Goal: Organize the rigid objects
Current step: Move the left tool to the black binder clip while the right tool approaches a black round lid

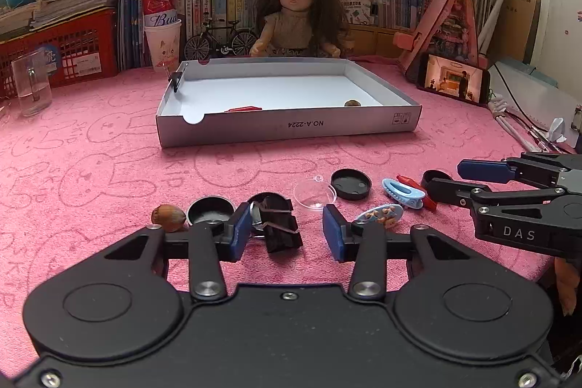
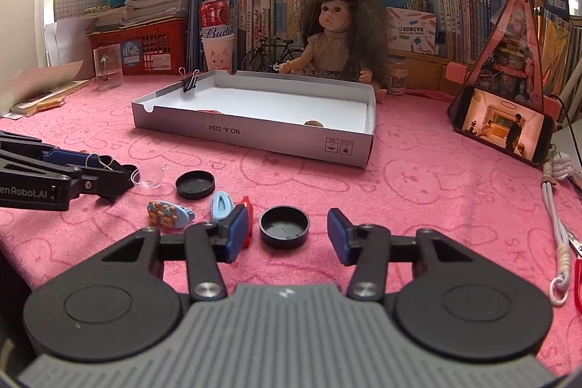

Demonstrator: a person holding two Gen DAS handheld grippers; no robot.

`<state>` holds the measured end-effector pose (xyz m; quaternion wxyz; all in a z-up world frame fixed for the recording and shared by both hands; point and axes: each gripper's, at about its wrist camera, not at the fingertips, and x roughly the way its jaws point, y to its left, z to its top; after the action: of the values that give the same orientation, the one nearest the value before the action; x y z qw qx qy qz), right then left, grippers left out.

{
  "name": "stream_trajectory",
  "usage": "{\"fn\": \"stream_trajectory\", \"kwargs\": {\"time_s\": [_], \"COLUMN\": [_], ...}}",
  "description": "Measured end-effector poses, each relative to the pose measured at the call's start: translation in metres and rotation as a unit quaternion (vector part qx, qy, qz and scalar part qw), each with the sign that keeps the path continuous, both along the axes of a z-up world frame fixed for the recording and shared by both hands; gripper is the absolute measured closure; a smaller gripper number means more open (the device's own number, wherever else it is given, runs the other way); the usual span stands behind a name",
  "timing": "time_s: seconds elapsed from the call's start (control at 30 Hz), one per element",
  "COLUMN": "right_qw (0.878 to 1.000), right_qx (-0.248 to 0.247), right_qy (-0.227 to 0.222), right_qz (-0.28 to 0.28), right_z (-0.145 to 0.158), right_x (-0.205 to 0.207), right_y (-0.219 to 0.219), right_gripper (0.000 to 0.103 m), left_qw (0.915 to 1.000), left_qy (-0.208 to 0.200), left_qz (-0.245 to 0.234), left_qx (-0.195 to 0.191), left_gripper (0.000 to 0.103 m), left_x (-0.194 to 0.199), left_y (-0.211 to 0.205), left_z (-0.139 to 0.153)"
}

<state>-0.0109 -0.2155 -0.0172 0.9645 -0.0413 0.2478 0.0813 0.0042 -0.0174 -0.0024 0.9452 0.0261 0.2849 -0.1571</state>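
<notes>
We find the task early in its course: the white cardboard box [image 1: 287,130] at mid-table holds only a few pieces, while most of the loose items lie on the pink cloth [image 1: 109,170] in front of it. Working left to right across the left wrist view, we note inside the box a black binder clip [image 1: 177,80] on its left wall, a red piece [image 1: 243,109] near the front wall and a small brown nut [image 1: 352,103] toward the right corner; we judge these three as placed. On the cloth, still to be sorted, lie a second nut [image 1: 168,217], a black cap [image 1: 210,210], a dark folded clip [image 1: 282,224] lying against a further round black item, a clear plastic disc [image 1: 314,194], another black cap [image 1: 351,183], a decorated hair clip [image 1: 380,215], a light-blue hair clip [image 1: 403,192] and a red clip [image 1: 409,180] behind it. The left gripper [image 1: 287,230] stands wide and holds nothing, its jaws on either side of the dark folded clip, which we judge the likely next pick. The right gripper [image 2: 285,235] is likewise spread wide and unladen, a black cap [image 2: 284,226] lying between its jaws on the cloth. We judge roughly a quarter done at most.
</notes>
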Motion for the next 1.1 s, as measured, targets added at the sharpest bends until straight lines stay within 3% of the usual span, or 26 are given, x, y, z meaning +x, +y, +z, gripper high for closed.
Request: {"fn": "stream_trajectory", "kwargs": {"time_s": [0.13,0.37,0.57,0.9,1.03,1.1], "right_qw": [0.999,0.999,1.0,1.0,0.998,0.998], "right_qx": [-0.012,-0.008,-0.01,0.001,-0.022,-0.005], "right_qy": [-0.012,-0.012,-0.008,0.001,-0.011,-0.006], "right_qz": [-0.027,-0.032,-0.017,-0.024,-0.065,-0.07], "right_z": [0.0,0.0,-0.003,-0.01,-0.011,-0.012], "right_x": [0.0,-0.002,-0.001,0.003,0.004,0.005], "right_y": [-0.001,-0.006,0.004,0.006,0.003,-0.003], "right_gripper": [0.053,0.056,0.056,0.057,0.057,0.058], "left_qw": [0.9998,0.9996,0.9999,0.999,0.9985,0.9974], "left_qy": [-0.01,-0.016,-0.007,-0.028,-0.036,-0.049], "left_qz": [0.012,-0.004,-0.001,0.022,0.02,0.026], "left_qx": [0.01,0.021,0.013,0.029,0.035,0.045], "left_gripper": [0.084,0.084,0.083,0.082,0.082,0.082], "left_x": [-0.004,-0.013,-0.011,-0.01,-0.011,-0.01], "left_y": [0.0,0.006,0.003,-0.008,-0.009,-0.012], "left_z": [0.003,0.007,0.001,-0.005,-0.007,-0.01]}}
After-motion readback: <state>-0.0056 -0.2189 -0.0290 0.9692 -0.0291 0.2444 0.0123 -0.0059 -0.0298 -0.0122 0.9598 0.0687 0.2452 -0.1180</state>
